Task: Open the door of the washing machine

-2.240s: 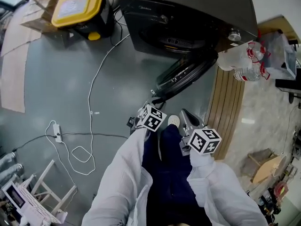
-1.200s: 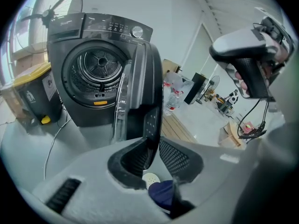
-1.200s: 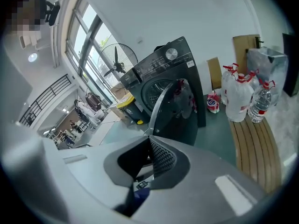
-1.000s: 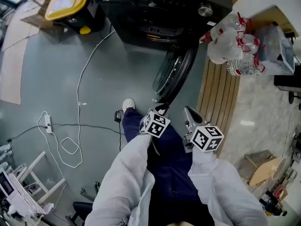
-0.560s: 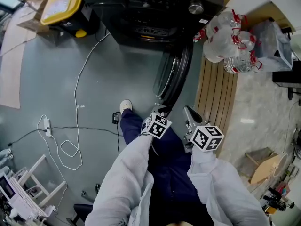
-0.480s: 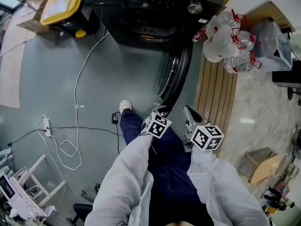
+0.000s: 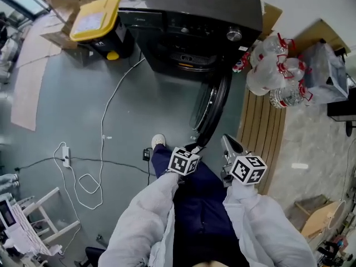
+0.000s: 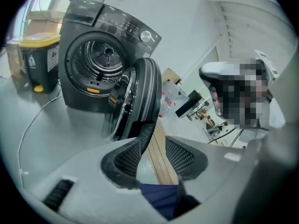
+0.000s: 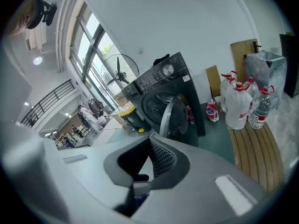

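One hand-held gripper [image 8: 156, 139], the left, just opened, empty.

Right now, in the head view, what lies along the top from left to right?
In order: yellow-lidded bin → washing machine → water bottles → clear plastic bag.

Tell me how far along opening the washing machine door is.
Done: the door stands swung wide, the drum exposed. In hand: the left tongs have just been opening beside the door's edge, gripping nothing. Left: probably only pulling clear.
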`<move>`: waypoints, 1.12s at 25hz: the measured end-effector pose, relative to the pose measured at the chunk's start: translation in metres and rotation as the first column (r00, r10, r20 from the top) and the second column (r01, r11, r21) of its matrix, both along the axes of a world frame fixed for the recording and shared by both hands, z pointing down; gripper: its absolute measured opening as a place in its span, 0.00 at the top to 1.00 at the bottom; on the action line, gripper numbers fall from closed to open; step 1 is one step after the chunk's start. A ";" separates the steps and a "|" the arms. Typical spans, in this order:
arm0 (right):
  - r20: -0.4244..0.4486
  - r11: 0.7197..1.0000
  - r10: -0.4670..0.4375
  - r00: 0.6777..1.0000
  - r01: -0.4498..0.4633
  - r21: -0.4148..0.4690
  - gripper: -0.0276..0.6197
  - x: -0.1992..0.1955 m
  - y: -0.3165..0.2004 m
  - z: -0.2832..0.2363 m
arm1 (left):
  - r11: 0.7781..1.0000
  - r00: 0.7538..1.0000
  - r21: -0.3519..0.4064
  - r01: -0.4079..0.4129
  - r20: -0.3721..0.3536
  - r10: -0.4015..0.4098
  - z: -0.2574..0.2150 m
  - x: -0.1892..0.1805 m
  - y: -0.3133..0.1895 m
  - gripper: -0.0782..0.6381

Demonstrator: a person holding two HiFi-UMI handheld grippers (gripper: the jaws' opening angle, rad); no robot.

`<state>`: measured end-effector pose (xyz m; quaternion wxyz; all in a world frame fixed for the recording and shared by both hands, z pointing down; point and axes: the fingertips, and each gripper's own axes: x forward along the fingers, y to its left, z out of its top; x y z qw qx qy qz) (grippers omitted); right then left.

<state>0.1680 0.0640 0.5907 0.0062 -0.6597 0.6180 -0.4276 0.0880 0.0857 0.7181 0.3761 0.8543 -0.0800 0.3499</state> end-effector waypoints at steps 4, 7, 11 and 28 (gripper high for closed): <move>0.016 0.996 -0.035 0.999 0.034 0.084 0.95 -0.011 -0.018 -0.041 | 0.997 0.995 0.012 0.081 -0.062 -0.080 -0.052 -0.013 -0.023 0.67; -0.032 0.983 -0.085 0.996 0.089 0.162 0.95 -0.015 -0.032 -0.078 | 0.988 0.983 0.052 0.145 -0.124 -0.138 -0.099 -0.020 -0.047 0.68; -0.119 0.951 -0.142 0.983 0.169 0.259 0.95 -0.014 -0.046 -0.126 | 0.971 0.959 0.102 0.214 -0.213 -0.189 -0.160 -0.032 -0.078 0.71; -0.293 0.885 -0.208 0.933 0.307 0.351 0.95 -0.021 -0.026 -0.203 | 0.809 0.859 0.409 0.422 -0.466 -0.212 -0.326 -0.078 -0.126 0.89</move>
